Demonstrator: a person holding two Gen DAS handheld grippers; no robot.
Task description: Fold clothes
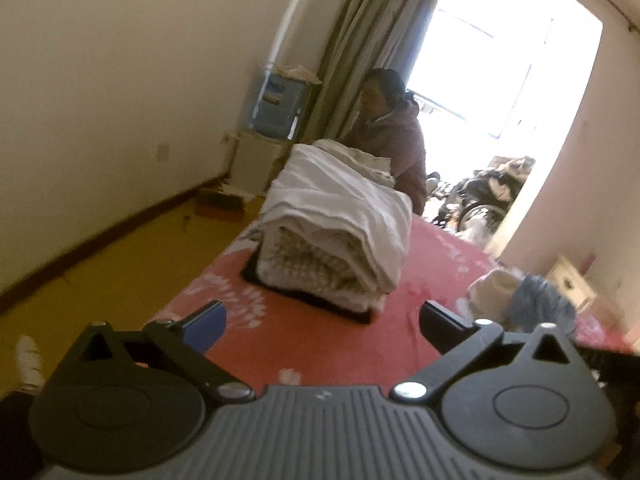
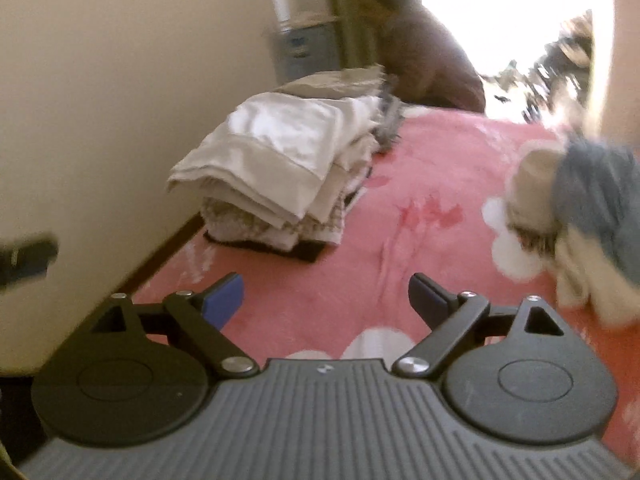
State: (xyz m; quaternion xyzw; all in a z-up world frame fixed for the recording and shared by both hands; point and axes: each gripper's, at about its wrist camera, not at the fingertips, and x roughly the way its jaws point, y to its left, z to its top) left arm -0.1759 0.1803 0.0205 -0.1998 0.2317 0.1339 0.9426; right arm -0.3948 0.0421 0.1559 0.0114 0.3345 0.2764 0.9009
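Both of my grippers hang over the near end of the red flowered bedspread (image 1: 440, 256), each with its fingers spread wide and nothing between them. My left gripper (image 1: 322, 322) has only bare bedspread in its gap; my right gripper (image 2: 326, 300) likewise frames empty pink-red cloth with a white flower print.

Ahead of both, well beyond the fingertips, sits one stack of folded clothes (image 1: 340, 224). From the left wrist it lies straight ahead, slightly right of centre; from the right wrist it lies ahead and to the left, near the bed's wall-side edge. White and cream pieces are on top, a checked piece lower down and something dark at the bottom; I cannot count the layers exactly. Its long axis runs away from me along the bed, with the folded edges facing my grippers.

One loose heap of unfolded clothes (image 2: 580, 216), cream and blue-grey, lies to the right of both grippers, apart from the stack; the blur hides how many garments are in it.

One person in a purple jacket (image 1: 394, 136) is at the far end of the bed, beside a curtain (image 1: 360, 40).
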